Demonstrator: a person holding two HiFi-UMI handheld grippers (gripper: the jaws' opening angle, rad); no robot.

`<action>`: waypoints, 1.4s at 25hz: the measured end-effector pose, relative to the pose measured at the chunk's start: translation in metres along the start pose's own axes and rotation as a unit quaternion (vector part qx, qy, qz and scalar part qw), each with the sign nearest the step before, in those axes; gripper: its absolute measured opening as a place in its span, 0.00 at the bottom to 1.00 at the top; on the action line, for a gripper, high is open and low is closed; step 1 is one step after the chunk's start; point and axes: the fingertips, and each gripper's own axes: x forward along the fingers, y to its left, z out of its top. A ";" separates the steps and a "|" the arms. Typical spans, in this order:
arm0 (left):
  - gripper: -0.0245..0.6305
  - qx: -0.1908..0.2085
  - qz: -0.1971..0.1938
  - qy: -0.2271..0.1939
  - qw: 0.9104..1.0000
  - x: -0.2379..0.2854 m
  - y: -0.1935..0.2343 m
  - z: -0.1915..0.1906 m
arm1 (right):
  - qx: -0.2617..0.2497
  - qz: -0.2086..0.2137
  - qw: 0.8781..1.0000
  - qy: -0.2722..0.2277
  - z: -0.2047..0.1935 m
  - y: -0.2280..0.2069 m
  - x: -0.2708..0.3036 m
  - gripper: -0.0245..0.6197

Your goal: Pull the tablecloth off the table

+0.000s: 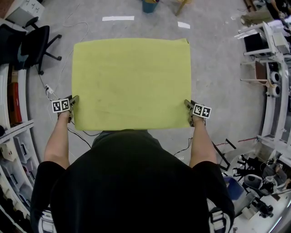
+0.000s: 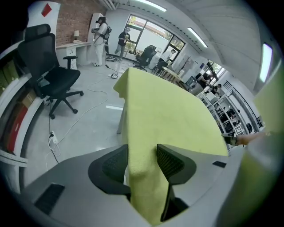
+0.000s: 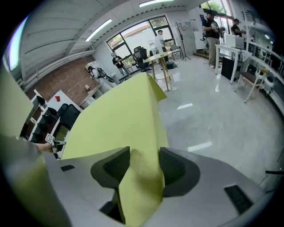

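A yellow-green tablecloth [image 1: 132, 82] lies flat over the whole table and hangs over its edges. My left gripper [image 1: 73, 103] is at the cloth's near left corner. My right gripper [image 1: 188, 107] is at the near right corner. In the left gripper view the jaws [image 2: 142, 162] stand wide apart, with the hanging corner of the cloth [image 2: 164, 106] between the pads and a gap beside the left pad. In the right gripper view the jaws [image 3: 144, 164] are equally wide, and a loose fold of the cloth [image 3: 115, 119] sits between them, unpinched.
A black office chair [image 1: 32, 45] stands at the far left, with a power strip and cables [image 1: 49, 92] on the floor near the left gripper. Shelves line the left wall; benches with equipment [image 1: 273, 68] line the right. A blue bin [image 1: 149, 5] stands beyond the table.
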 end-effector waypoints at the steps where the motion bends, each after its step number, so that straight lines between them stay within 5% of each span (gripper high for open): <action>1: 0.37 0.001 -0.001 0.002 1.000 -0.001 -0.001 0.001 | 0.005 0.005 1.000 0.000 0.001 0.000 0.001 0.35; 10: 0.37 -0.003 0.004 0.016 1.000 -0.005 0.006 -0.001 | -0.007 0.006 1.000 0.009 0.003 0.004 0.006 0.36; 17: 0.26 0.006 0.045 0.010 0.999 -0.017 0.008 -0.010 | -0.027 -0.028 0.999 -0.002 0.000 0.004 -0.003 0.33; 26: 0.07 0.025 0.084 0.026 0.996 -0.032 -0.008 -0.033 | -0.047 -0.048 0.998 -0.002 -0.009 -0.007 -0.023 0.25; 35: 0.07 0.046 0.079 0.037 0.995 -0.037 -0.043 -0.073 | -0.071 -0.072 0.995 -0.002 -0.029 -0.022 -0.049 0.09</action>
